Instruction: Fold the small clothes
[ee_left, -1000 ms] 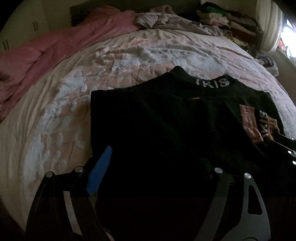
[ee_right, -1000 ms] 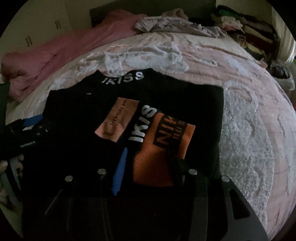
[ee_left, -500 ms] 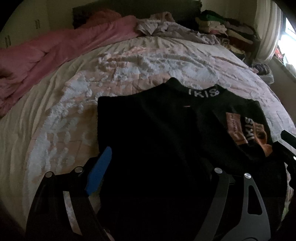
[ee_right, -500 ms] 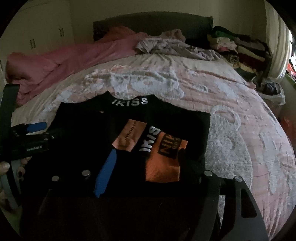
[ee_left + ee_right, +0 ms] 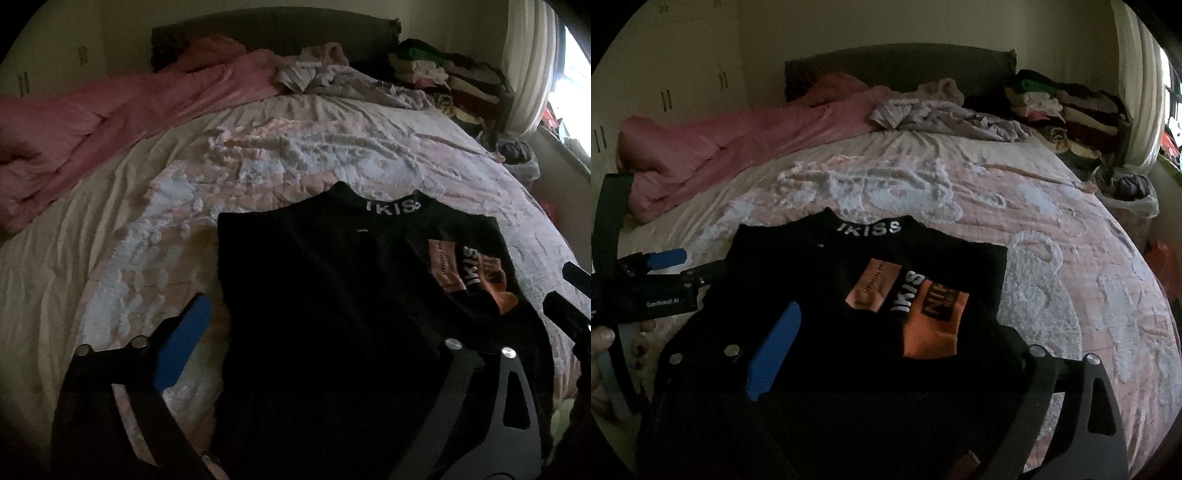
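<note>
Both claws spread wide and empty, left gripper (image 5: 317, 354) at seven o'clock, right gripper (image 5: 908, 354) at five, flanking the black fabric top (image 5: 849, 266), likely for the next fold.

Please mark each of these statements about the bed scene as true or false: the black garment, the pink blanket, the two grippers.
1. The black garment lies flat on the bed. True.
2. Its collar reads "IKISS". True.
3. The pink blanket covers the garment. False: it lies apart, toward the headboard.
4. The left gripper is shut on the garment. False: it is open.
5. The right gripper is open. True.
</note>
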### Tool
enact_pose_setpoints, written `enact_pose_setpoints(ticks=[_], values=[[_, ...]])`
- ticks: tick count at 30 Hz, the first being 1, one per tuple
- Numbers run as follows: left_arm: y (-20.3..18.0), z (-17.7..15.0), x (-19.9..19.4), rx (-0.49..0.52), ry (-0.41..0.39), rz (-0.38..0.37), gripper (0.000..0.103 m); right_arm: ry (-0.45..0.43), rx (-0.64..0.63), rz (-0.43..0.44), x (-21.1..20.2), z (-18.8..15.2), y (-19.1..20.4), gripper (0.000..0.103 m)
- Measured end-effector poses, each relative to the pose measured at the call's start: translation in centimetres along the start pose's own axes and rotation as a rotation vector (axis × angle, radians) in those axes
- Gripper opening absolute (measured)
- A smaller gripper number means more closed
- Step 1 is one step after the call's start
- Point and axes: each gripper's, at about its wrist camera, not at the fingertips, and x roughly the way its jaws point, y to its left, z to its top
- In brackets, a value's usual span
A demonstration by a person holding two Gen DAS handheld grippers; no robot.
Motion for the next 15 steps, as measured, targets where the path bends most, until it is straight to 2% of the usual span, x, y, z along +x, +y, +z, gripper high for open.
enact_pose_setpoints(ticks=[15], values=[[1.7, -1.7, -4.5, -0.021, -0.053, -0.009, 0.093, -0.051, 0.044, 0.052, -5.9, -1.3, -0.7, 0.092]])
